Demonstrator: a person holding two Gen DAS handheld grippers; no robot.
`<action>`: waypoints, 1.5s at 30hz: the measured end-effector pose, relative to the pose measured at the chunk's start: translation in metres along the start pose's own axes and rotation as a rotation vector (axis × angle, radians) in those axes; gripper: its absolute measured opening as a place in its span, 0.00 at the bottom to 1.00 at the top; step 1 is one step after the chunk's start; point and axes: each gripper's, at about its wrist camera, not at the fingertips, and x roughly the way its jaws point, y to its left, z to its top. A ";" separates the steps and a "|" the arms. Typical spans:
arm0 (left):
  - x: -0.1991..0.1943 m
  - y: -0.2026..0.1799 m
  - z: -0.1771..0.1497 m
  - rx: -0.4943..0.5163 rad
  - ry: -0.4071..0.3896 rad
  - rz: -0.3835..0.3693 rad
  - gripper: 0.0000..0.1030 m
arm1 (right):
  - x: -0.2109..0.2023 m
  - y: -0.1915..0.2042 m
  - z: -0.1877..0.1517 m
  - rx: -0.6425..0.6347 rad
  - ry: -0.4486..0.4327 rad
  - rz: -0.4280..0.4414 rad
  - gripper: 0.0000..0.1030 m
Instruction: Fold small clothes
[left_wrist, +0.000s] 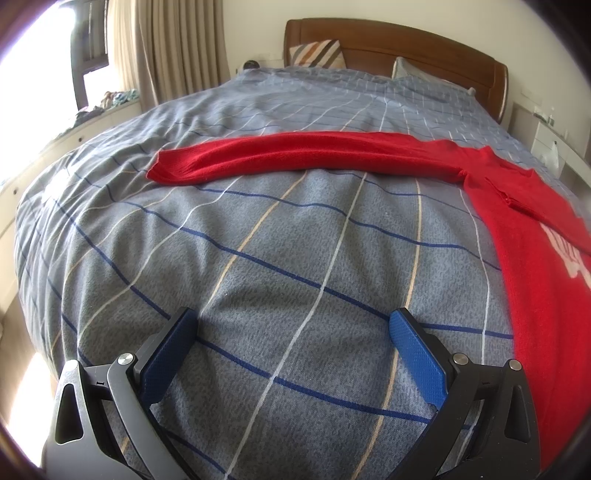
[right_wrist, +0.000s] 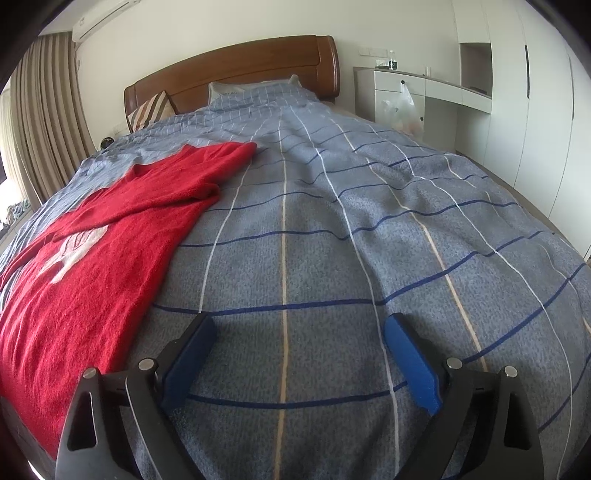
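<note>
The red sweater (left_wrist: 535, 280) lies flat on the bed (left_wrist: 295, 240), hem toward the foot edge, one sleeve (left_wrist: 295, 155) stretched crosswise. It sits between the grippers: right of the left gripper (left_wrist: 293, 325), left of the right gripper (right_wrist: 300, 328). Both jaws are spread, empty.

A red knitted sweater (left_wrist: 532, 236) lies flat on a grey checked bed cover (left_wrist: 295, 240), between the two grippers. In the left wrist view its body lies to the right of the left gripper (left_wrist: 293, 319), and one sleeve (left_wrist: 295, 155) stretches leftward across the cover, beyond the gripper. In the right wrist view the sweater (right_wrist: 92, 266) lies left of the right gripper (right_wrist: 301, 325), its other sleeve (right_wrist: 207, 166) folded in over the body. A wooden headboard (right_wrist: 236, 70) stands behind the pillows (right_wrist: 236, 94) at the far end. White drawers (right_wrist: 406, 88) stand right of the bed.
</note>
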 end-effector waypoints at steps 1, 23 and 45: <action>0.000 0.000 -0.001 -0.001 0.001 0.001 1.00 | 0.000 0.000 0.000 -0.002 -0.001 -0.001 0.91; -0.001 0.000 -0.004 -0.001 -0.001 0.001 1.00 | 0.001 0.001 -0.003 -0.013 -0.002 -0.008 0.94; -0.001 -0.001 -0.005 -0.002 0.005 -0.001 1.00 | 0.000 0.001 -0.002 -0.014 -0.001 -0.008 0.94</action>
